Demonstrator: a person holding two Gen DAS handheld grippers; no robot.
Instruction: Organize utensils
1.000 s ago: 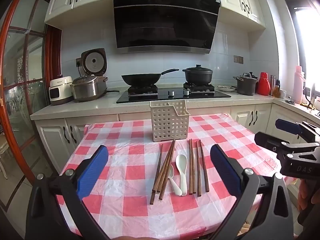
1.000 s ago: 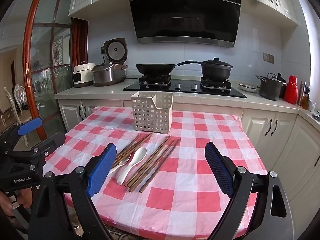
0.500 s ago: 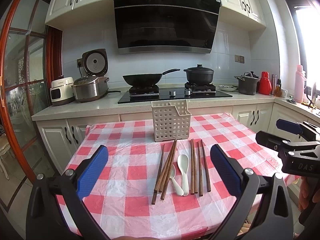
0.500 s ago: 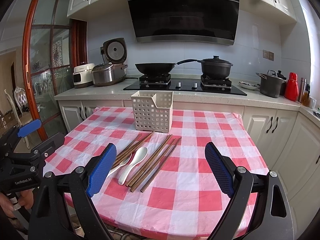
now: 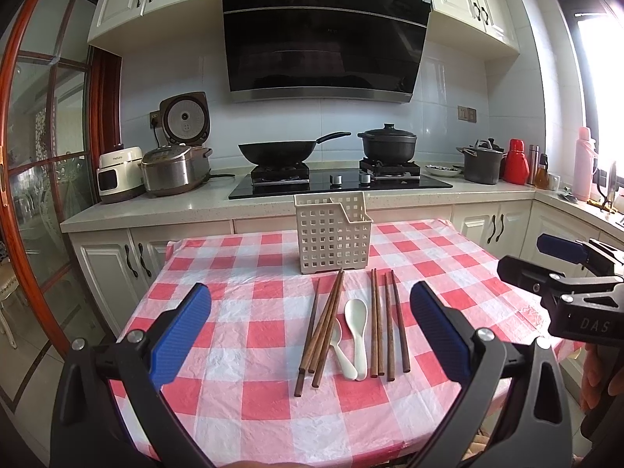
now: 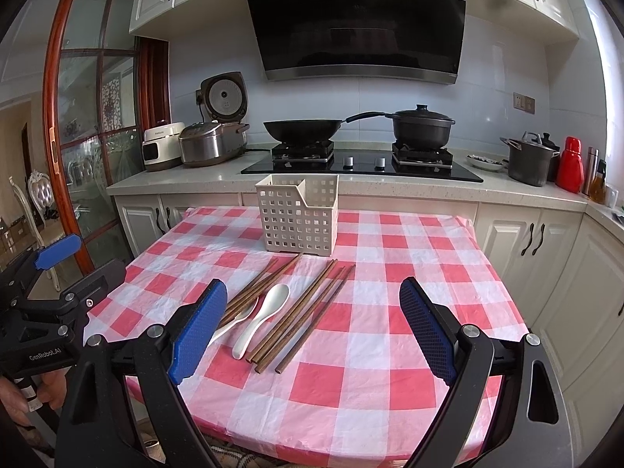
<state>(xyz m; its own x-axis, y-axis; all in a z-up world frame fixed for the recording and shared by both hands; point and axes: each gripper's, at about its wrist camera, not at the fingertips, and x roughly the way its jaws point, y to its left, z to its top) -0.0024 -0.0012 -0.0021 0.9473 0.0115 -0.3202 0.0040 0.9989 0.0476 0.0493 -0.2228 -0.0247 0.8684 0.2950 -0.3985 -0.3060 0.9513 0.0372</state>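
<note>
Several brown wooden chopsticks (image 5: 323,323) and two white spoons (image 5: 357,321) lie side by side on the red-and-white checked tablecloth (image 5: 253,335). A cream perforated basket (image 5: 331,234) stands upright just behind them. The chopsticks (image 6: 308,312), spoons (image 6: 265,308) and basket (image 6: 298,218) also show in the right wrist view. My left gripper (image 5: 310,331) is open and empty, held above the table's near edge. My right gripper (image 6: 312,327) is open and empty, at the right of the utensils.
Behind the table runs a counter with a hob (image 5: 339,183), a wok (image 5: 279,152), a black pot (image 5: 386,144), rice cookers (image 5: 171,167) and bottles (image 5: 514,162). A glass door with a red frame (image 5: 23,195) is on the left. White cabinets (image 6: 553,257) flank the right.
Both grippers have drifted slightly, so the scene sits a little differently in view. Both stay open and the utensils have not moved.
</note>
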